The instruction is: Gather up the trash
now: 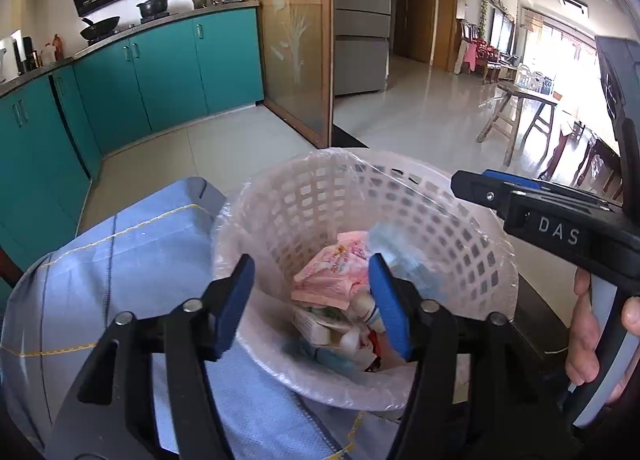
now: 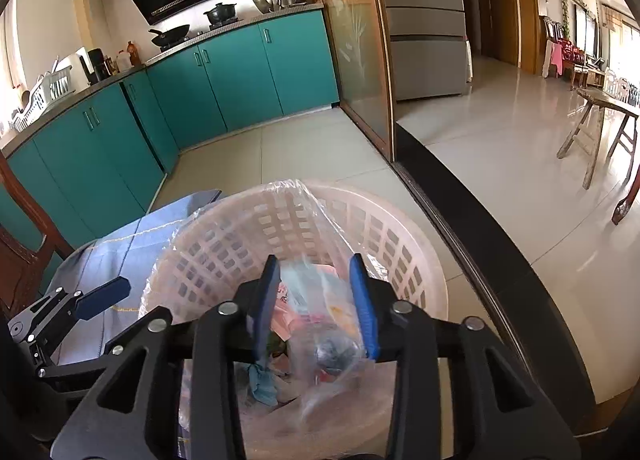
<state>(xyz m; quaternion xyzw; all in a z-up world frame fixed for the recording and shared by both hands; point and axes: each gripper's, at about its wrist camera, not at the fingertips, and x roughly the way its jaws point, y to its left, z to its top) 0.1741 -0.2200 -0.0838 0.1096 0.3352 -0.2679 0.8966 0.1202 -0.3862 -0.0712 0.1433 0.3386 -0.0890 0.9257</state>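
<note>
A pale lattice waste basket point(image 1: 280, 184) lined with a clear bag stands right below both grippers. Inside lie a pink wrapper point(image 1: 332, 276), small white tubes and other scraps. My left gripper point(image 1: 312, 300) hovers open over the basket's near side with nothing between its blue pads. My right gripper point(image 2: 316, 300) also stands open above the basket point(image 2: 400, 224). A crumpled clear plastic bag point(image 2: 332, 360) with something dark in it hangs blurred between and below its fingers; no pad visibly presses on it. The right gripper point(image 1: 468, 184) reaches in from the right, held by a hand point(image 1: 588, 340).
A light blue cloth point(image 1: 120, 260) covers the surface left of the basket. Teal kitchen cabinets point(image 2: 240, 72) run along the left and back. A glass sliding door point(image 2: 360, 52) and its dark floor track point(image 2: 460, 200) lie to the right, with a wooden stool point(image 2: 592, 128) beyond.
</note>
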